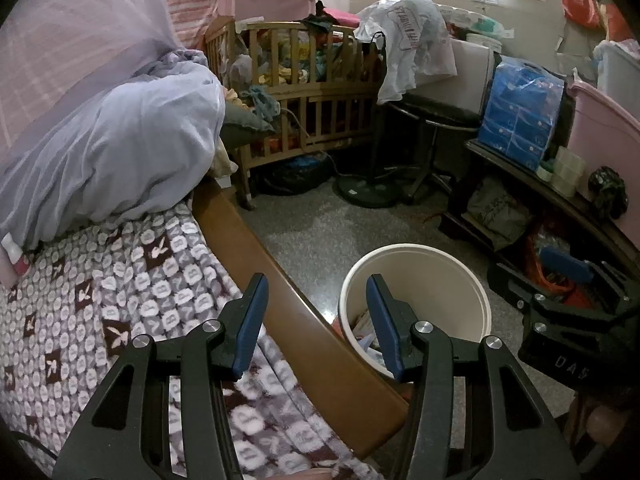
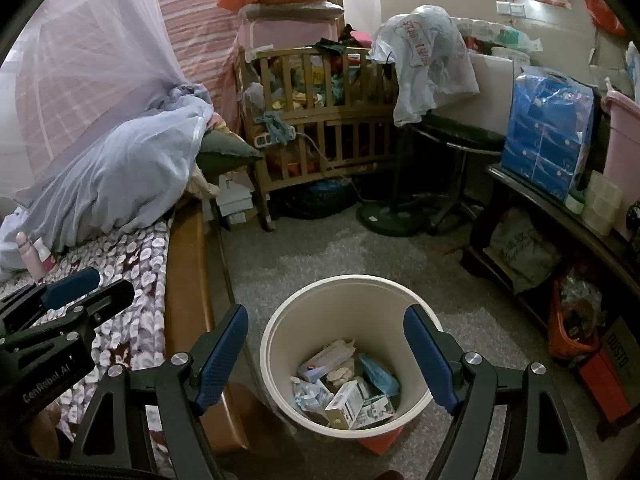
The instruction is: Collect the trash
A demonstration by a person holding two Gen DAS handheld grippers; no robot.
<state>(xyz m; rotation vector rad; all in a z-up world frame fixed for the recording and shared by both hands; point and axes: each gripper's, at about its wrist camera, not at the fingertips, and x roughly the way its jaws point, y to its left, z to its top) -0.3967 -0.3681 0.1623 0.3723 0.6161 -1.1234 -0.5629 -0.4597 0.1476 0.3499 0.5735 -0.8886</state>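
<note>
Blue-padded fingers of the right tool [image 2: 324,354] and left tool [image 1: 316,322] are spread wide, holding nothing. Below the right one, on the grey floor [image 2: 320,248] beside the wooden bed frame [image 2: 186,280], stands a round cream plastic bin [image 2: 276,344] holding crumpled wrappers and small cartons [image 2: 346,388].

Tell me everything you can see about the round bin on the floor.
The bin is a round, cream bucket that looks like plastic, with no lid. It stands upright on the grey floor close beside the wooden bed frame. Inside lie small cartons, crumpled paper and wrappers, low in the bin. Something red shows under its base. Neither tongs touch it.
</note>
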